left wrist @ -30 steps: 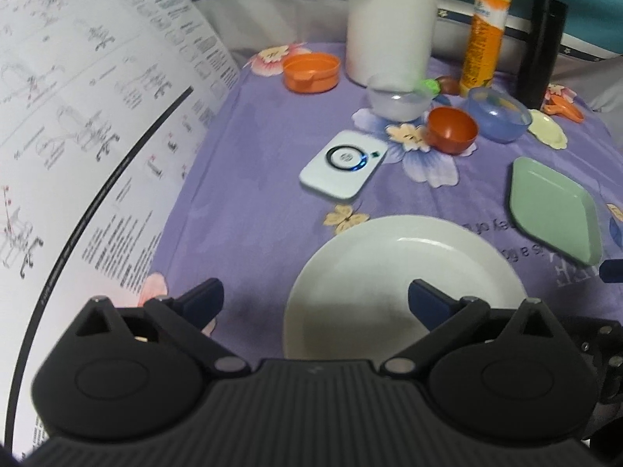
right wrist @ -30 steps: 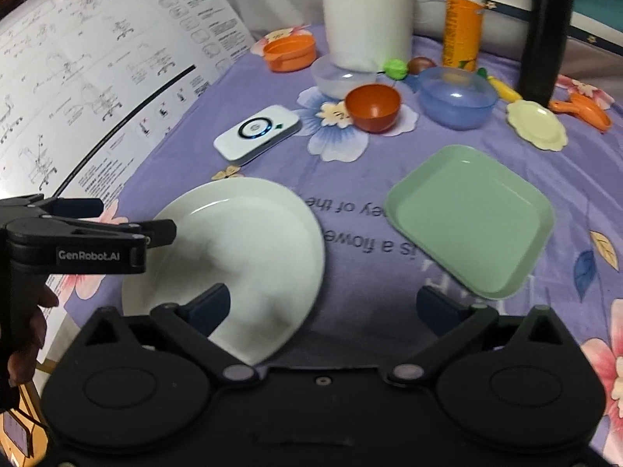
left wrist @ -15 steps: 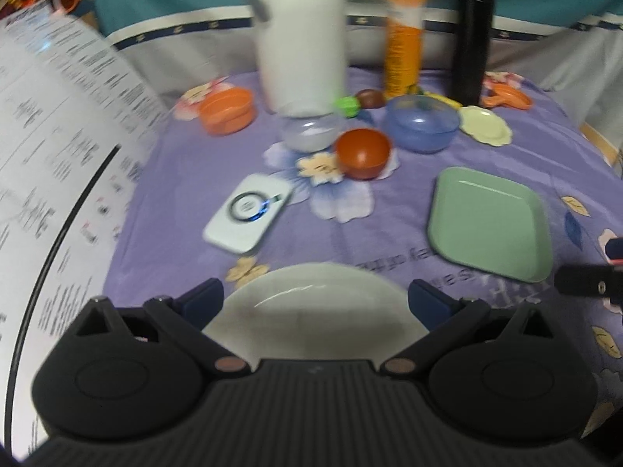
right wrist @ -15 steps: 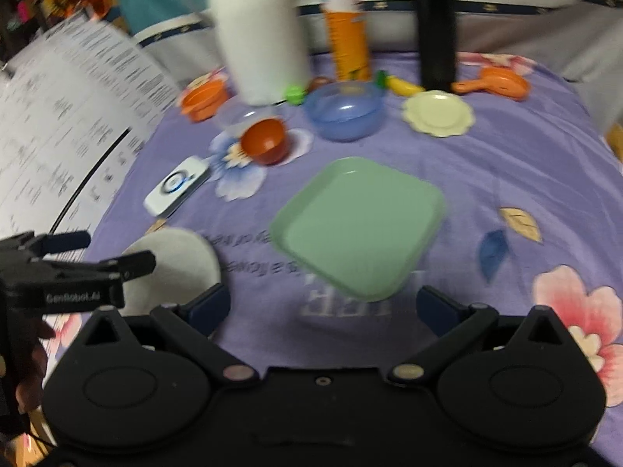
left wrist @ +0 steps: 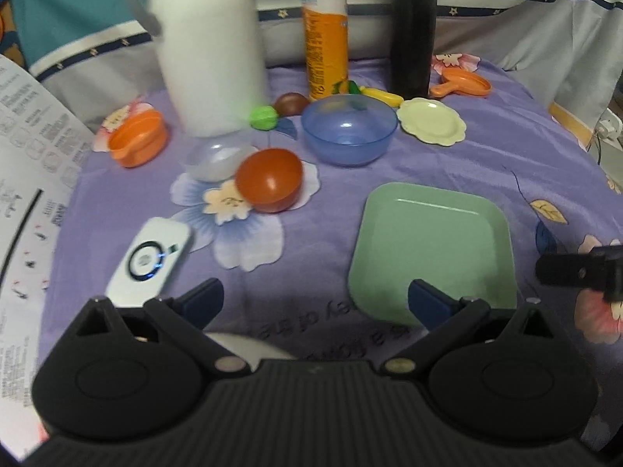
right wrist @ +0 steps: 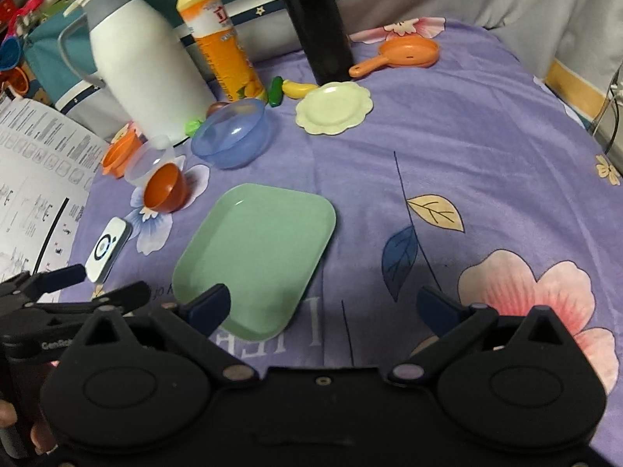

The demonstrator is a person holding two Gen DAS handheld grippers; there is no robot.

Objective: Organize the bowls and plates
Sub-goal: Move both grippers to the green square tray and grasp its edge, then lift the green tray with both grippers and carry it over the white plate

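A green square plate [left wrist: 432, 249] [right wrist: 257, 253] lies flat on the purple flowered cloth [right wrist: 467, 148], just ahead of both grippers. Only a sliver of the white round plate [left wrist: 245, 346] shows under my left gripper [left wrist: 315, 297], which is open and empty. My right gripper [right wrist: 322, 304] is open too, its left finger over the green plate's near corner. Farther back sit a red-orange bowl [left wrist: 268, 179], a clear bowl [left wrist: 214, 155], a blue bowl [left wrist: 348, 128] and a small cream scalloped plate [left wrist: 432, 120].
A white jug [right wrist: 136, 66], an orange bottle [right wrist: 222, 43] and a black flask [right wrist: 315, 19] stand along the back. An orange cup [left wrist: 136, 138], an orange toy pan [right wrist: 405, 52], toy fruit and a white device [left wrist: 150, 260] lie around. A printed sheet [right wrist: 35, 171] covers the left edge.
Both views have swung right and away from the white plate, which has slipped almost out of sight under the left gripper. The green plate now sits in front. Both grippers stayed open.
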